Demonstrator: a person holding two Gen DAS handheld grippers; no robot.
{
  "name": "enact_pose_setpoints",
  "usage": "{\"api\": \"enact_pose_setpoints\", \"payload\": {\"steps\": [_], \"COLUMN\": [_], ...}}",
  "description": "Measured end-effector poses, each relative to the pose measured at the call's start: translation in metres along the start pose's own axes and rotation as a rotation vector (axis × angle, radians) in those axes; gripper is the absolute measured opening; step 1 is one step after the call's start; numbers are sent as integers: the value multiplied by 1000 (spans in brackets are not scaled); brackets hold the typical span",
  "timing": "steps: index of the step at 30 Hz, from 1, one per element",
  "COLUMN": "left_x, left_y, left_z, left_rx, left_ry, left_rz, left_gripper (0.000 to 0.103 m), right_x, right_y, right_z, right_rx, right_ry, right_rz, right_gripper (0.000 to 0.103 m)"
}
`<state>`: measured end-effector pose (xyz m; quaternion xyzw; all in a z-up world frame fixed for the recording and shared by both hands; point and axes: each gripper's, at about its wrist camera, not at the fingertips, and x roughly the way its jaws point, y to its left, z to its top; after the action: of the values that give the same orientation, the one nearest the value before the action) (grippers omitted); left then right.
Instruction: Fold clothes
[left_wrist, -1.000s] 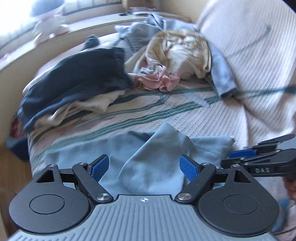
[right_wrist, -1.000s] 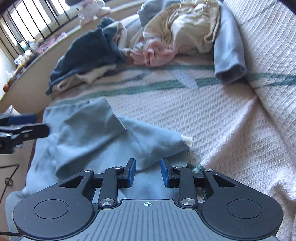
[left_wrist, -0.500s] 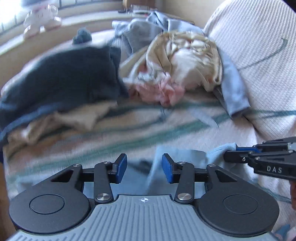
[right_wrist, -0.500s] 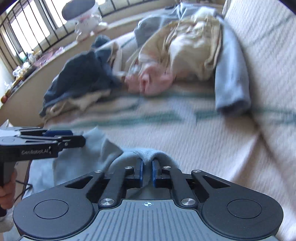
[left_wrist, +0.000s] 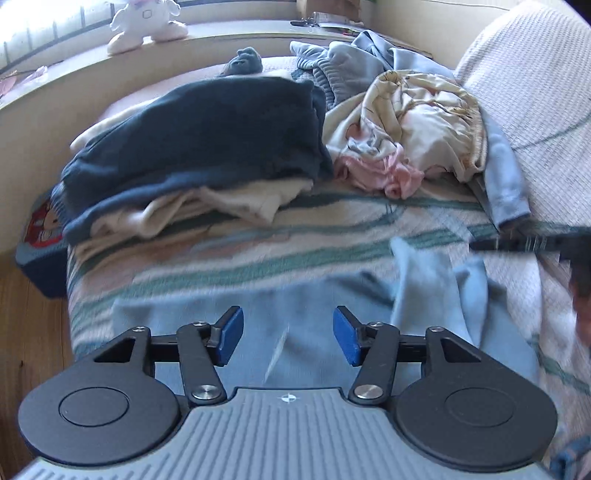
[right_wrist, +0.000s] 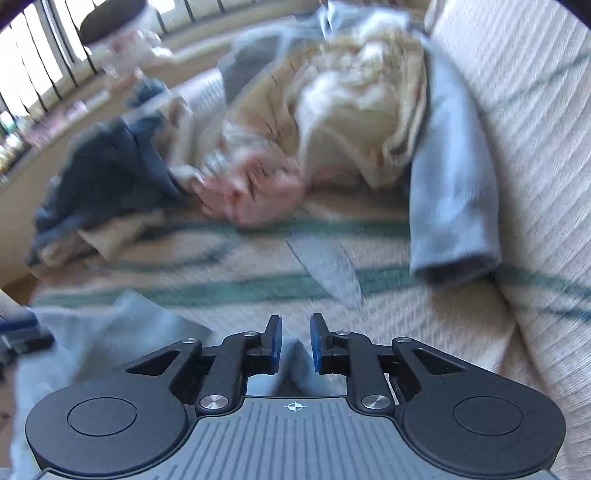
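While left wrist view runs: my left gripper (left_wrist: 288, 336) jaws parted, just been opening, pads clear of light blue garment (left_wrist: 314, 317) spread beneath on striped bedcover (left_wrist: 258, 254). Right wrist view: my right gripper (right_wrist: 295, 343) jaws narrow, just been opening, garment fold between pads; contact unclear.

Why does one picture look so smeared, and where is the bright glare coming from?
Right wrist view: motion blur smears the clothes pile and striped blanket; windows blow out white. Left wrist view: mostly sharp, blur only on the light blue garment; fisheye bends the ledge.
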<state>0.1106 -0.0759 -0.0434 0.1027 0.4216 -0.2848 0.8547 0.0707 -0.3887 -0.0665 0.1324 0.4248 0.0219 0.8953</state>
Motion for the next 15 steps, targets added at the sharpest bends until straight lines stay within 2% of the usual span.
{"api": "enact_pose_setpoints", "payload": {"steps": [2, 3, 4, 6, 9, 11, 12, 13, 15], "left_x": [-9, -13, -17, -26, -39, -45, -48, -50, -53], "left_y": [-3, -4, -5, -6, 0, 7, 11, 15, 24], "left_z": [-11, -17, -22, -32, -47, -56, -60, -64, -71], "left_rx": [22, 34, 44, 60, 61, 56, 52, 47, 34], "left_ry": [5, 9, 12, 18, 26, 35, 41, 47, 55], "left_rz": [9, 14, 19, 22, 42, 57, 66, 75, 92], "left_gripper": [56, 56, 56, 58, 59, 59, 59, 59, 59], "right_x": [-6, -5, -2, 10, 31, 31, 27, 23, 10], "right_y": [5, 10, 15, 27, 36, 40, 41, 43, 51], "right_z": [5, 6, 6, 5, 1, -2, -3, -3, -4], "right_rx": [-3, -18, -41, -81, -86, -97, -97, -98, -132], "right_ry": [22, 39, 47, 71, 153, 147, 138, 129, 99], "right_rz": [103, 145, 153, 147, 142, 137, 145, 147, 140], "right_gripper": [29, 40, 44, 44, 44, 35, 13, 3, 2]}}
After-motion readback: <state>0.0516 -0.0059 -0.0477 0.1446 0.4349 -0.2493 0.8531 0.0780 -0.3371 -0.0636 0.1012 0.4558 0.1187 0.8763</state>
